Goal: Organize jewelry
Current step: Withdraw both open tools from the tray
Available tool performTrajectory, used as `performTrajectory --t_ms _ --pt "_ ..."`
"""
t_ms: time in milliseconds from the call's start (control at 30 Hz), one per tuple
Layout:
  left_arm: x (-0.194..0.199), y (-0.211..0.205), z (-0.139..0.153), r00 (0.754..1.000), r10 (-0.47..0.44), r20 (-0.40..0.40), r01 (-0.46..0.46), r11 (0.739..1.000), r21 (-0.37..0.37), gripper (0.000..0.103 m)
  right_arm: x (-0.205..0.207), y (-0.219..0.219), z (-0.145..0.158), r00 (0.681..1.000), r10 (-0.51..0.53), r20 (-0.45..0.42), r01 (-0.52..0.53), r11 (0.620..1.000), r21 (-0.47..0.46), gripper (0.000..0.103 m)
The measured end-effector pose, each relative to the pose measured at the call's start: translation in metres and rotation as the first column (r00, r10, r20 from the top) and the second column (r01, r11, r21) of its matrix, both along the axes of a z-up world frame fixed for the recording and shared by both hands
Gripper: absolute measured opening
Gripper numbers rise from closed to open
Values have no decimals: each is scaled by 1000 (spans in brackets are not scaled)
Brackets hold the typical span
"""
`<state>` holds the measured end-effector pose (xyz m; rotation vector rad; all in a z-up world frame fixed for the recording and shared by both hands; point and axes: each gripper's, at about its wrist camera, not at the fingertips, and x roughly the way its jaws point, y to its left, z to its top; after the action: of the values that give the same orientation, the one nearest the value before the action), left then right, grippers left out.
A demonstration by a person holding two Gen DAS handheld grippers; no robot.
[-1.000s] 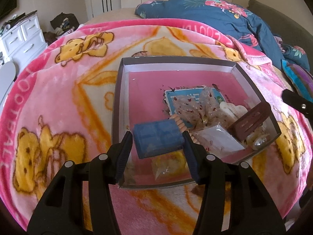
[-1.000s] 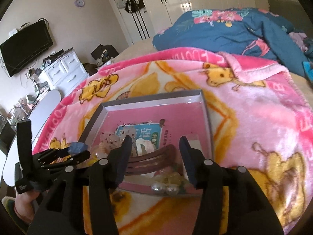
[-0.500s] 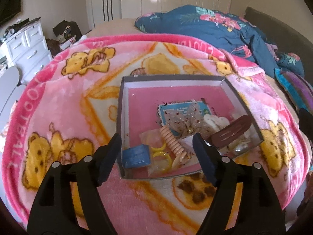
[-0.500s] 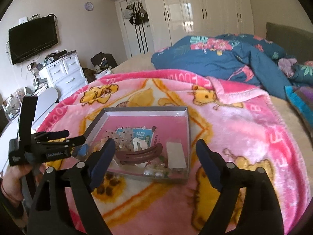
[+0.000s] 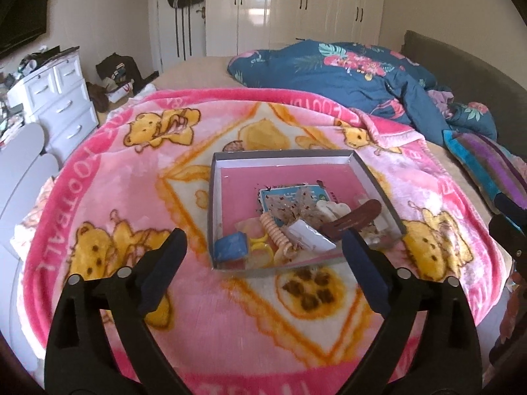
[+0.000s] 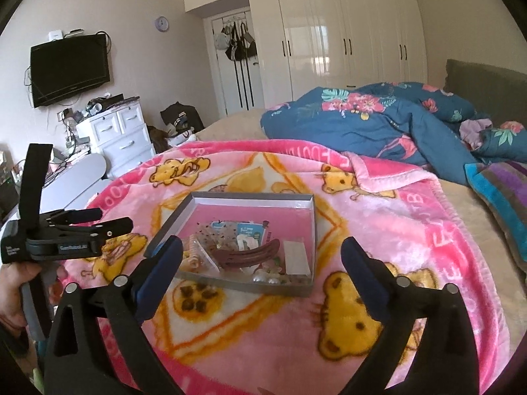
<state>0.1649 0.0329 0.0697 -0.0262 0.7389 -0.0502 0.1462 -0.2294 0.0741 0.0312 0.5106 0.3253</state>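
Observation:
A grey shallow box [image 5: 283, 157] with a pink floor lies on the pink bear blanket [image 5: 131, 177]; it also shows in the right wrist view [image 6: 250, 197]. Inside lie a small blue box [image 5: 230, 247], yellow rings [image 5: 260, 251], a peach spiral hair tie [image 5: 275, 232], a brown hair clip [image 5: 354, 219], a white packet [image 5: 311, 237] and a blue card [image 5: 290, 194]. My left gripper [image 5: 263, 270] is open and empty, held back above the box's near edge. My right gripper [image 6: 262, 270] is open and empty, also held back. The clip [image 6: 247, 256] and pearls [image 6: 266, 276] show there.
A blue floral duvet [image 5: 346, 72] is bunched at the far right of the bed. A striped pillow [image 5: 487, 164] lies at the right edge. White drawers [image 5: 59, 98] stand left of the bed. The left gripper [image 6: 66, 233] and the hand holding it show at the left of the right wrist view.
My left gripper let go of the small blue box, which now lies in the grey box's near left corner. Both grippers opened wide and pulled back and up from the box.

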Motion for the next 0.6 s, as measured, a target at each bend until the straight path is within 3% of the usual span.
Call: performTrajectory --t_ms 600 --pt "-75 -2 -4 1000 29 5 -29 1000 -10 94 -58 0 -14 1000 7 10 -7 1000 -7 99"
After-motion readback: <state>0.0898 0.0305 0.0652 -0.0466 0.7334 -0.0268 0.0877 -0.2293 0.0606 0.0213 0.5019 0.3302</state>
